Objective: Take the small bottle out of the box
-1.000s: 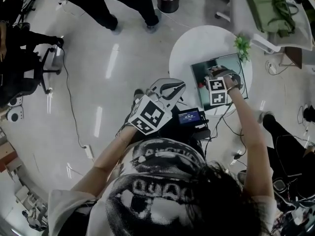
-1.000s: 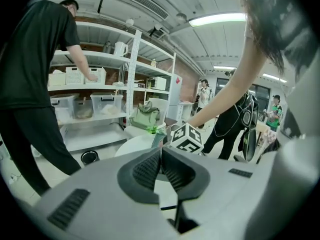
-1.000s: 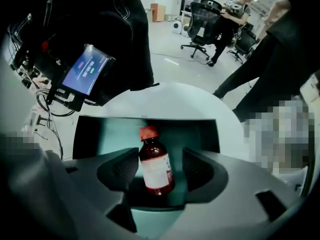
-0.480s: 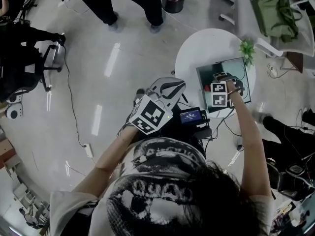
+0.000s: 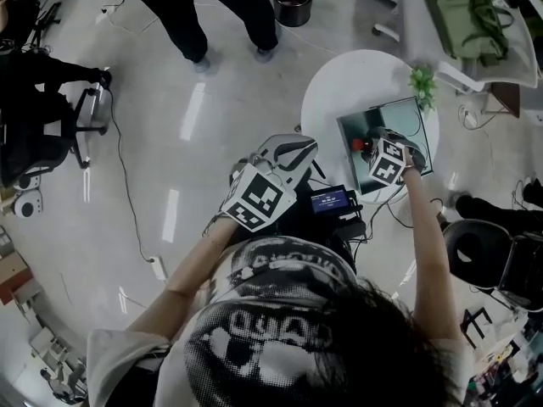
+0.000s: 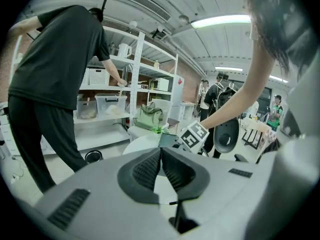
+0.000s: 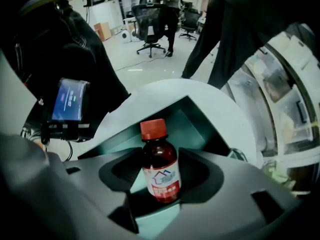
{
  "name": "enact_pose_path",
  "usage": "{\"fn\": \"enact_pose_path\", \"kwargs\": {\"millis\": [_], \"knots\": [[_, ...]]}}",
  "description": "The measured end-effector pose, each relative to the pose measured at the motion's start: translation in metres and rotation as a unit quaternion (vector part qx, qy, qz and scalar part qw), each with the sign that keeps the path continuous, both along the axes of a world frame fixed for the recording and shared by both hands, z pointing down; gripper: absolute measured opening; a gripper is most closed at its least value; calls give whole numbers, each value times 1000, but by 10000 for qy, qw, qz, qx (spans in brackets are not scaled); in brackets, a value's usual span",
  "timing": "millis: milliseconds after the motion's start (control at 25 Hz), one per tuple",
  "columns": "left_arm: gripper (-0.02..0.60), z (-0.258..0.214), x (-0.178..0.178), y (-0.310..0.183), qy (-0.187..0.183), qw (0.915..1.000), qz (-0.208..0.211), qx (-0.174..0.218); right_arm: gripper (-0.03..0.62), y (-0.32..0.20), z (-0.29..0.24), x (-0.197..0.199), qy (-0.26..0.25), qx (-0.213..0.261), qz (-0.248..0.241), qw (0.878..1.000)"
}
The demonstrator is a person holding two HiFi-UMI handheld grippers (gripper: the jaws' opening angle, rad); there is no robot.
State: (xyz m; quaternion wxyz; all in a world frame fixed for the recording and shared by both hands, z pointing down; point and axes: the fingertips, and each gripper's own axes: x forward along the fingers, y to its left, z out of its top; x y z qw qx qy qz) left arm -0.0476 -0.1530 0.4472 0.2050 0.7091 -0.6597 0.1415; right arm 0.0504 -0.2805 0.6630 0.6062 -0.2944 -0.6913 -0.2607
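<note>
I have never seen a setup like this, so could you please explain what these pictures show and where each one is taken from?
There is no robot: a person holds a two-jaw gripper in each hand. The wide picture comes from a camera on the person's head, looking down over the arms. The other two come from cameras riding on the grippers, looking along their jaws. On the round white table stand an open box and a small green plant. The left gripper is held away from the table, jaws together and empty. The right gripper reaches down into the box; its jaws have just been closing around a small brown bottle with a red cap. Whether they already squeeze it, I cannot tell.
</note>
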Motion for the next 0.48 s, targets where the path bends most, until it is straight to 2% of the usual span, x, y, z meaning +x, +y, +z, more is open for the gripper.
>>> {"fn": "enact_pose_path", "kwargs": {"millis": [120, 240, 360, 480], "knots": [[17, -1, 3, -4, -15, 9999, 115, 3, 236, 0, -11, -1, -293, -187, 674, 9971], [17, -3, 8, -7, -36, 9997, 230, 9, 235, 4, -24, 0, -643, -406, 1364, 9877], [17, -3, 13, -11, -76, 9993, 373, -16, 235, 9, -37, 1, -1079, -711, 2186, 9672], [17, -1, 21, -16, -104, 9989, 466, -28, 235, 8, -51, 6, -1510, -1005, 2961, 9378]]}}
